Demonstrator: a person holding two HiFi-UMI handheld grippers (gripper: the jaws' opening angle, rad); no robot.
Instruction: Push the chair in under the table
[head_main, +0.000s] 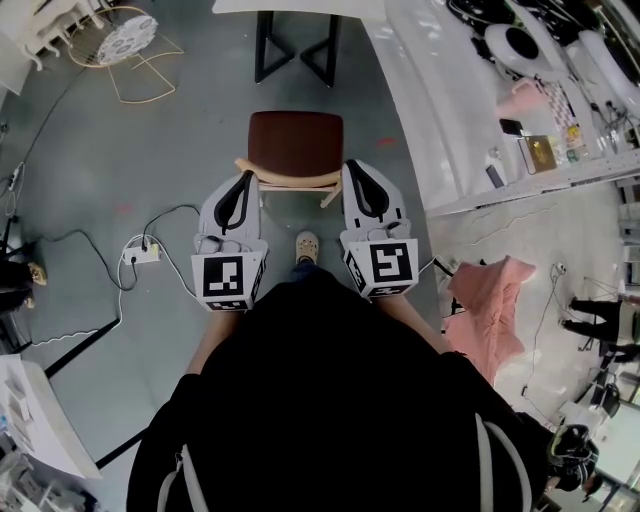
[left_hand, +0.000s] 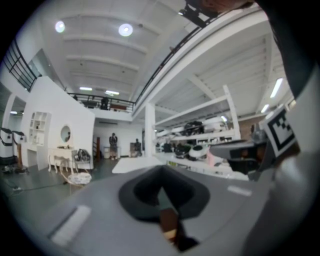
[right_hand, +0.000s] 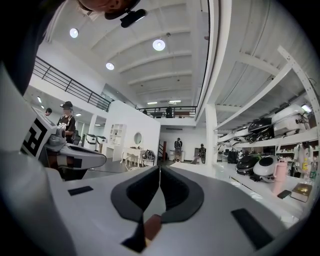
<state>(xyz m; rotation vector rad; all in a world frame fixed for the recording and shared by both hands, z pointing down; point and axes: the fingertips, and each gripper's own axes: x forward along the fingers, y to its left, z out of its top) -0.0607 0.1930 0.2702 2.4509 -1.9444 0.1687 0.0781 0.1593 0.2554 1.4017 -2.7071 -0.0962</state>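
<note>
The chair (head_main: 295, 142) has a dark brown seat and a curved pale wooden backrest (head_main: 288, 179). It stands on the grey floor, just short of the white table (head_main: 300, 5) on black legs at the top of the head view. My left gripper (head_main: 246, 182) is shut, its tip at the backrest's left end. At the backrest's right end sits the tip of my right gripper (head_main: 356, 172), also shut. A brown sliver of the chair (left_hand: 169, 222) shows below the closed jaws in the left gripper view, and the chair (right_hand: 152, 225) shows likewise in the right gripper view. Both gripper views look level across the tabletop (left_hand: 135, 164).
A long white bench (head_main: 460, 110) loaded with gear runs along the right. A power strip (head_main: 142, 254) and cables lie on the floor at left. A wire-frame seat (head_main: 127, 40) stands at the top left, and a pink cloth (head_main: 488, 300) hangs at right. My shoe (head_main: 307, 246) is behind the chair.
</note>
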